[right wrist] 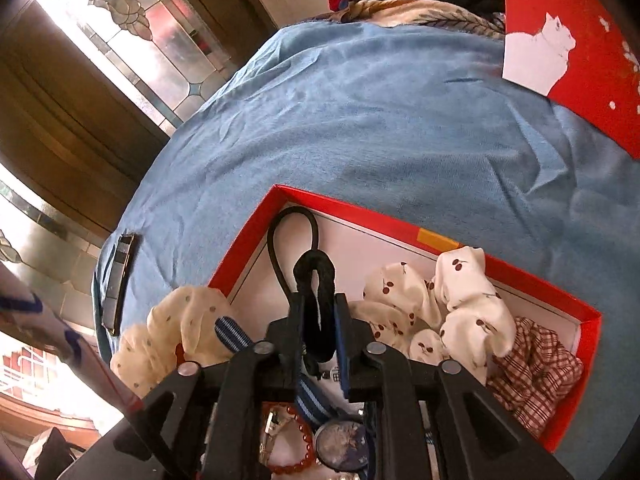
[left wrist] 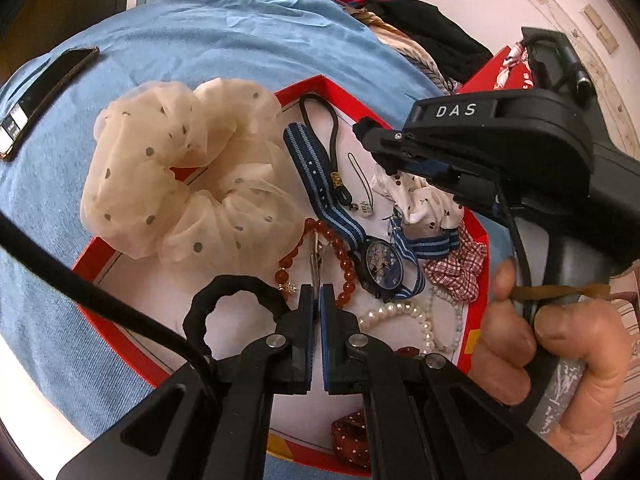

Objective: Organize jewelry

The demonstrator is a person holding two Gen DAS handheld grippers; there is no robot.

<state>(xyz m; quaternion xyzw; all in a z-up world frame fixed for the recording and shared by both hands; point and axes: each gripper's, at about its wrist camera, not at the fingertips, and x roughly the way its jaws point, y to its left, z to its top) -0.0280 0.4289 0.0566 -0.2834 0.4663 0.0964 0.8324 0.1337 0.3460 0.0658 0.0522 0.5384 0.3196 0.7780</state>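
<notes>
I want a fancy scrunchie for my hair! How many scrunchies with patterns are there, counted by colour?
Cream with dots: 1
White with cherries: 1
Red and white checks: 1
Dark red with white dots, only partly seen: 1
Total: 4

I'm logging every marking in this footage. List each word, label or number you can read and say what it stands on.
"DAS": white capitals on the black body of the right gripper, seen from the left wrist view.
Small tag on the thin strap in the red box: dark characters, too small to read.
Watch dial: patterned, no legible numbers.
Phone screen: bright patches, blurred, unreadable.
</notes>
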